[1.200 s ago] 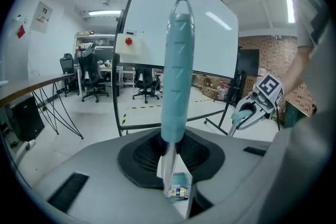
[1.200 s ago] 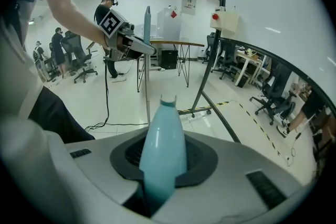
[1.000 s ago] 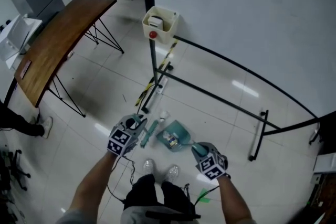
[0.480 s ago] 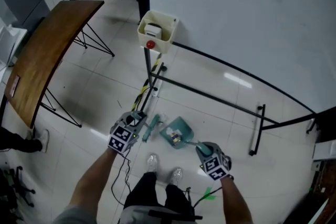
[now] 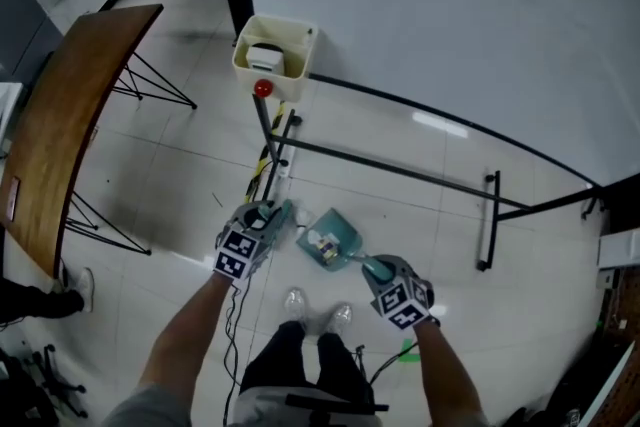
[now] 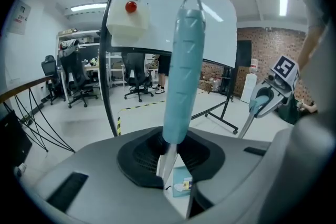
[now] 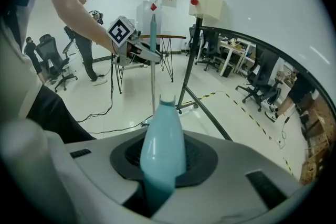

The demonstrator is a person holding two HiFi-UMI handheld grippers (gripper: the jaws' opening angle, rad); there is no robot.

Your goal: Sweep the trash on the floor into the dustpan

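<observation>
While left gripper (image 5: 263, 219) holds broom (image 6: 181, 71), right gripper (image 5: 376, 268) holds dustpan (image 5: 337, 224).

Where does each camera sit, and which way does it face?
Head view: on the person's head, facing steeply down at the dustpan; forearms, shoes, left gripper, right gripper show.
Left gripper view: on that gripper, along jaws shut on the broom handle.
Right gripper view: likewise, jaws shut on the dustpan handle.
Shared: each gripper view shows the other gripper.
</observation>
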